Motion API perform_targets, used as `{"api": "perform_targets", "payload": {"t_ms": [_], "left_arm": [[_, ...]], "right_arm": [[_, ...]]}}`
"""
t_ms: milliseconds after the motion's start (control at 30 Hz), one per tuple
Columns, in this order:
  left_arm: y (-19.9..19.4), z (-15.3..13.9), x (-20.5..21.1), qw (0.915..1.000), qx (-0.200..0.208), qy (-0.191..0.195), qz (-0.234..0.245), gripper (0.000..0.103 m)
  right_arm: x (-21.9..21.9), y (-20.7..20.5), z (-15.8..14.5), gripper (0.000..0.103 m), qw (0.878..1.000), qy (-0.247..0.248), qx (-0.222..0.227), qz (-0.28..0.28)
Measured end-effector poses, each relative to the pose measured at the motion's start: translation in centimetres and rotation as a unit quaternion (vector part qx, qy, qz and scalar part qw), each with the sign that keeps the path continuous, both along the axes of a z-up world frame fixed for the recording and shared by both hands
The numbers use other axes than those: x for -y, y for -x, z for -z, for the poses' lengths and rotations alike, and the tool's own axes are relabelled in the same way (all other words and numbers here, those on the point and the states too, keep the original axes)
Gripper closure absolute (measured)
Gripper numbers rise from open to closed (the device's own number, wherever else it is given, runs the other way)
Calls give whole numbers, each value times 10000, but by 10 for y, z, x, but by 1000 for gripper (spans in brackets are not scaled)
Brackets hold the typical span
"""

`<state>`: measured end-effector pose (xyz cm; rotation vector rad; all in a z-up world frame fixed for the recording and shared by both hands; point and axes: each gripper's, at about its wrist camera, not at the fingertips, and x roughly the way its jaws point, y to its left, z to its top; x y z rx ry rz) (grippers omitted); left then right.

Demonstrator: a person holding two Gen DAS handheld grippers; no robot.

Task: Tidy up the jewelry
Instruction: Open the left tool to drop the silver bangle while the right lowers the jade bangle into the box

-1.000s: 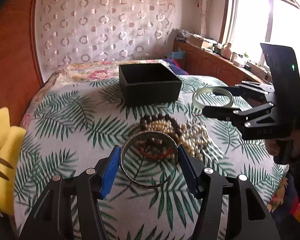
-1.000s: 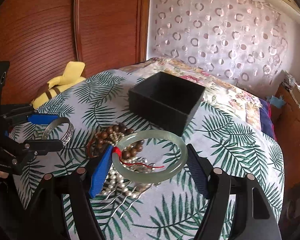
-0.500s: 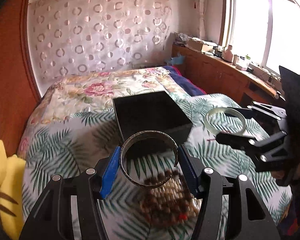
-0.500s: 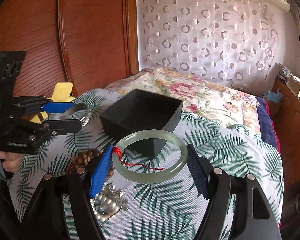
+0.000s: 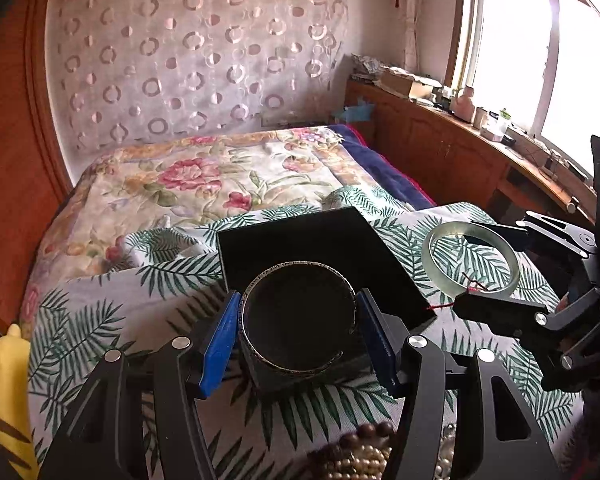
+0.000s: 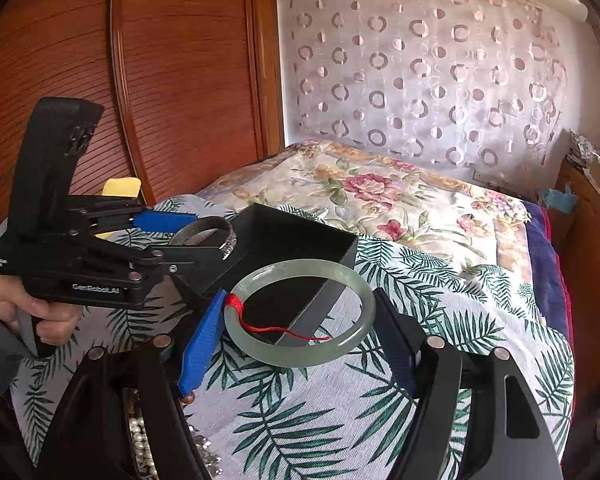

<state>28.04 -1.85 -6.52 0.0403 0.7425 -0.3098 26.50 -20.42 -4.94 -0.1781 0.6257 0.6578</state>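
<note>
My left gripper (image 5: 298, 320) is shut on a silver open cuff bangle (image 5: 300, 265), gripped across its width between the blue pads. The cuff hangs over the near edge of an open black box (image 5: 296, 236) on the leaf-print cloth. In the right wrist view the left gripper (image 6: 204, 238) and the cuff (image 6: 204, 224) sit at the near-left corner of the box (image 6: 300, 240). My right gripper (image 6: 300, 320) is shut on a pale green jade bangle (image 6: 300, 360) with a red cord (image 6: 284, 330), just in front of the box. From the left wrist view that bangle (image 5: 427, 254) is right of the box.
A pile of brown beads and pearls (image 5: 360, 456) lies below the grippers, pearls (image 6: 140, 440) showing too. A yellow plush toy (image 5: 0, 380) is at the left. A floral quilt (image 5: 204, 176) lies behind the box, and a wooden wardrobe (image 6: 160, 80) at left. A hand (image 6: 40, 312) grips the left handle.
Both grippers have moved forward from over the bead pile toward the black box, each carrying its bangle. The beads have slid to the bottom edge of both views.
</note>
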Motion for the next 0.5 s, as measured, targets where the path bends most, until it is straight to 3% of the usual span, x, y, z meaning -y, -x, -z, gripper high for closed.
{"api": "perform_targets", "payload": {"t_ms": [200, 500], "left_arm": [[-5, 6, 2, 10000, -36, 38, 64, 47], [4, -10, -8, 9997, 208, 137, -62, 35]], "right_arm": [[-1, -12, 4, 28, 9999, 16, -97, -45], [-17, -24, 10, 28, 9996, 159, -167, -153]]}}
